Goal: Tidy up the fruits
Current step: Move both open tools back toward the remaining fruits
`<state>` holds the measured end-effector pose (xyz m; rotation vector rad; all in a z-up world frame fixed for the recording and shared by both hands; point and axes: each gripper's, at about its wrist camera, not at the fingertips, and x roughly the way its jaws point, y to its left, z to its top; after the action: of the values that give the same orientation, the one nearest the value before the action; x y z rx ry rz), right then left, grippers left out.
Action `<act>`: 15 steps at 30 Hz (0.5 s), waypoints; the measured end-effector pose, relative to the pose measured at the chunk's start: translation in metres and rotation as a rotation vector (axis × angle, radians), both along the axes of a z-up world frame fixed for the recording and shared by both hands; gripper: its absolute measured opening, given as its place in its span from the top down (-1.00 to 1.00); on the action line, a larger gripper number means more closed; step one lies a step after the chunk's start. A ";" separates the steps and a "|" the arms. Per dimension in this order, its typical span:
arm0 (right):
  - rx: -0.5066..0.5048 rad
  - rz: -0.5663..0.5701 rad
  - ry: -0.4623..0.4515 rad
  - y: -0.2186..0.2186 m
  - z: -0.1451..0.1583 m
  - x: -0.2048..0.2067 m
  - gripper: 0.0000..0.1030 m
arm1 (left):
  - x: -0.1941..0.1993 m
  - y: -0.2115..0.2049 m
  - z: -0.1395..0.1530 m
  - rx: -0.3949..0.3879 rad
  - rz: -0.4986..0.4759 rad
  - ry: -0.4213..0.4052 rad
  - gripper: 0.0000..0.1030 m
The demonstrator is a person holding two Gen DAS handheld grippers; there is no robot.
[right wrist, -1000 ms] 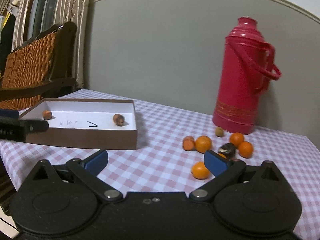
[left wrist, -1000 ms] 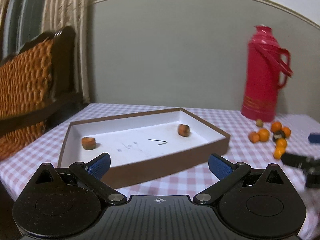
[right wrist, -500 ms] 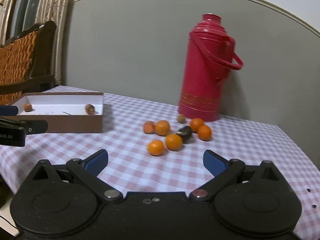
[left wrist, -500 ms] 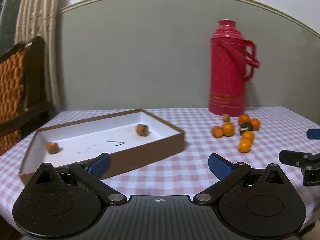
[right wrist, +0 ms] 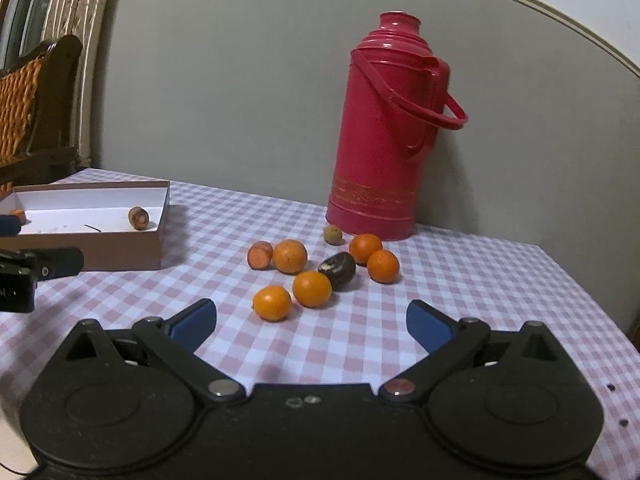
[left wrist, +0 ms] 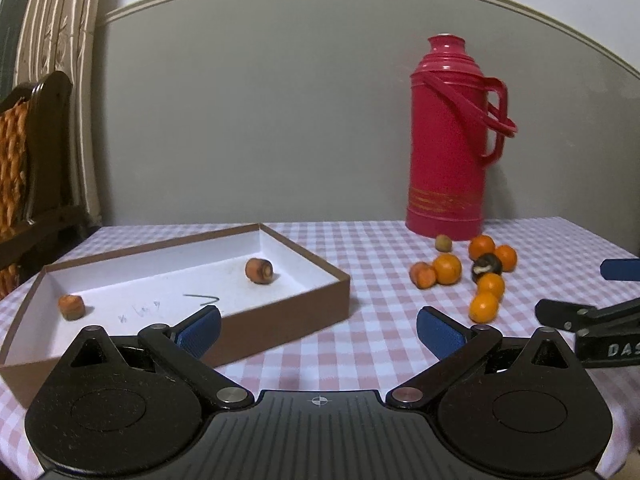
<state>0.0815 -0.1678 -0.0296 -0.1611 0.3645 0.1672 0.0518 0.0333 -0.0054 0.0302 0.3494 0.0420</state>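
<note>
- Landmark: red thermos [right wrist: 390,132], upright at the back of the checked tablecloth [right wrist: 460,300].
- Fruit cluster just in front of the thermos: five oranges [right wrist: 312,289], one dark piece [right wrist: 339,266], one small brownish fruit [right wrist: 333,235] nearest its base, one carrot stub [right wrist: 260,255] on the left edge.
- Brown box [left wrist: 280,316], well left of the thermos, holds two carrot stubs [left wrist: 260,270].
- Left gripper [left wrist: 318,330]: fingers spread, holding nothing, near the box's front wall.
- Right gripper [right wrist: 311,322]: fingers spread, empty, in front of the fruit cluster.
</note>
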 end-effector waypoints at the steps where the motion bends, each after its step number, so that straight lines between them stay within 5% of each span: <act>1: -0.009 -0.005 0.000 0.003 -0.001 0.006 -0.85 | 0.005 0.001 0.000 -0.007 0.001 0.000 -1.00; 15: -0.027 -0.074 0.070 0.021 -0.021 0.064 -0.85 | 0.047 0.003 -0.008 -0.036 0.026 0.029 -1.00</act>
<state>0.1452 -0.1471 -0.0510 -0.1680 0.4421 0.0947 0.0991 0.0368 -0.0129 -0.0092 0.3795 0.0615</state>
